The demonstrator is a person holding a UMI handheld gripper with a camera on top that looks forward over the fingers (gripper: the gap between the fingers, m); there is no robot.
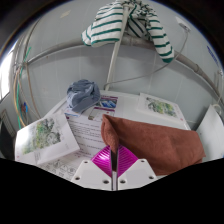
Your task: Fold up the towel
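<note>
Pinching a corner of the brown towel [150, 140], the gripper [115, 165] has its two pink-padded fingers brought together so that almost no gap shows between them, and the cloth's near corner runs down into that seam. The rest of the towel lies spread over the table [205, 128], just ahead of the fingers and to their right, its edges slightly rumpled. It looks soft and limp: light to lift, certain to sag and drape from any single held point, and unlikely to slip from the pads. A corner or a hemmed edge is the sensible place to hold, since the middle would only bunch. Beside it lie printed sheets [45, 135] and a stack of papers [90, 125], with a crumpled blue-grey cloth [83, 95] beyond them. A striped green-and-white garment [125, 22] hangs further back
</note>
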